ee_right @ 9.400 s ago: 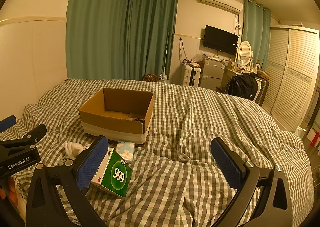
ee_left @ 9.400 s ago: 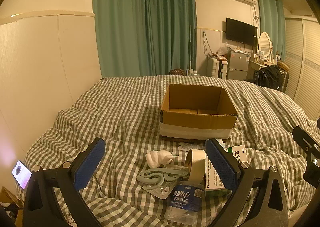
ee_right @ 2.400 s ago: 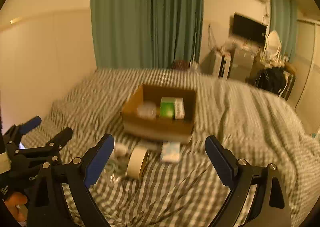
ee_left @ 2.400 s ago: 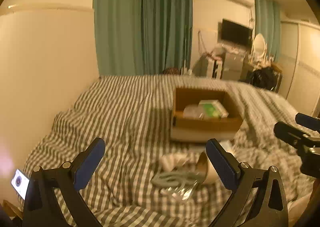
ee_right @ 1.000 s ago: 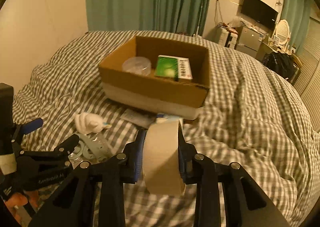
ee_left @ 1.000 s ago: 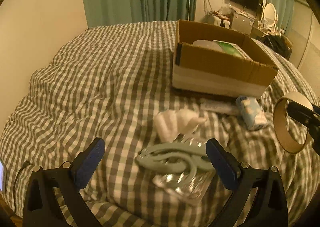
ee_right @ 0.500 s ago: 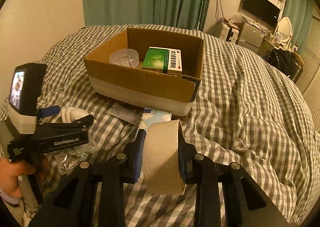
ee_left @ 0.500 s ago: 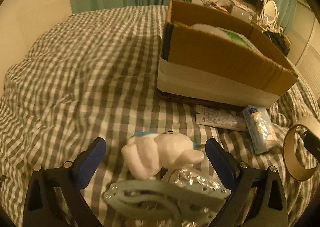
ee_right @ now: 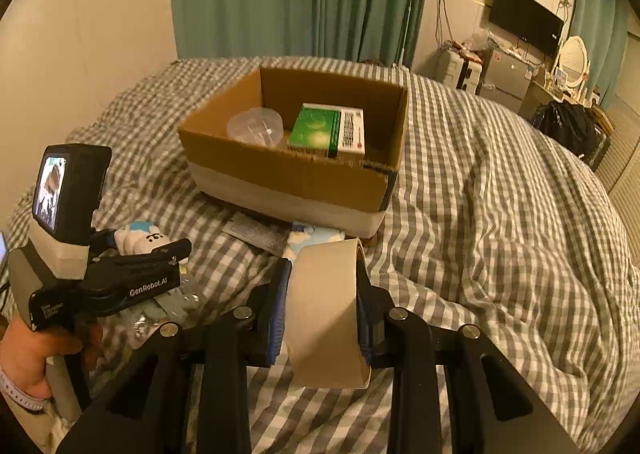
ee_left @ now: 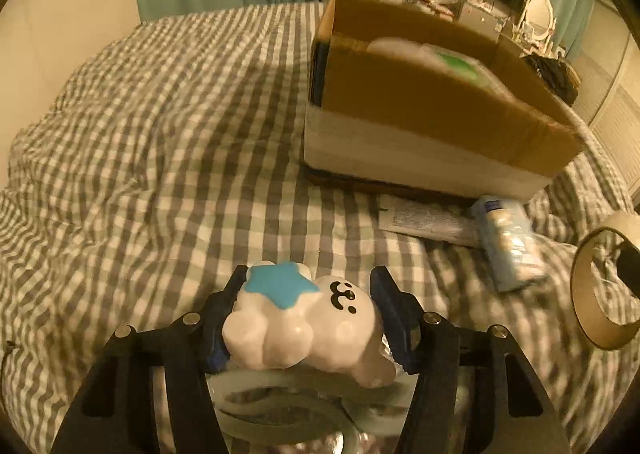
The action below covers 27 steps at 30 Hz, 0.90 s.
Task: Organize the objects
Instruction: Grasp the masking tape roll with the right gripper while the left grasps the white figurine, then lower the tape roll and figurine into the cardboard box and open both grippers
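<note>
On the bed, beside the cardboard box, the left tool clamps a white plush toy. The right tool grips a tape roll.

Dim, warm yellow-orange room light tints both fisheye views, whose edges bend and darken into black corners, while motion blur smears the brown cardboard box in the left wrist view.

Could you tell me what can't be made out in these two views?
- Left wrist: the cardboard box near wall hides most of its contents, which are blurred.
- Left wrist: the white toy covers the pale hanger beneath.
- Right wrist: print on the flat packet is too small.
</note>
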Tool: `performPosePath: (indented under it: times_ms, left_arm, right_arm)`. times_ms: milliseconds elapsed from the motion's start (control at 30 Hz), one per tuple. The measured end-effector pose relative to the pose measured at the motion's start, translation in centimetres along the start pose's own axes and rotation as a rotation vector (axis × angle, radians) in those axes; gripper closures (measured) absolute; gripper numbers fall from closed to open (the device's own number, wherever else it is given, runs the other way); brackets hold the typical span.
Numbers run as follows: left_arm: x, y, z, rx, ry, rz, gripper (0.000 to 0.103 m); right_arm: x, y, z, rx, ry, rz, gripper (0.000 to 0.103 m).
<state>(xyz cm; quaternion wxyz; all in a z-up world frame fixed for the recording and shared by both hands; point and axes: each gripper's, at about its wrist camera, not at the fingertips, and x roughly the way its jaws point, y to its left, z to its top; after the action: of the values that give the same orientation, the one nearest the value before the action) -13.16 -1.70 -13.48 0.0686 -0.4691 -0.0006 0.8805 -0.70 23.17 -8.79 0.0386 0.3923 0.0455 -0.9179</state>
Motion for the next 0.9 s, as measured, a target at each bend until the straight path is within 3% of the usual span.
performPosePath:
  times_ms: [167,567,900]
  left_arm:
    - [-4.8,-1.0,0.8,0.047,-0.082,-0.016,0.041]
    - [-15.8,-2.7,4.6,0.067,-0.291,-0.083,0.041]
    - [-16.9,-3.5,9.7,0.081,-0.364,-0.08,0.041]
  right_arm:
    - [-3.8,-0.1,1.6,0.006,-0.06,0.058,0.074]
    - [-13.1,1.2,5.6,-0.077,-0.226,0.047,0.074]
    - [-12.9,0.1,11.6,-0.072,-0.308,0.093,0.074]
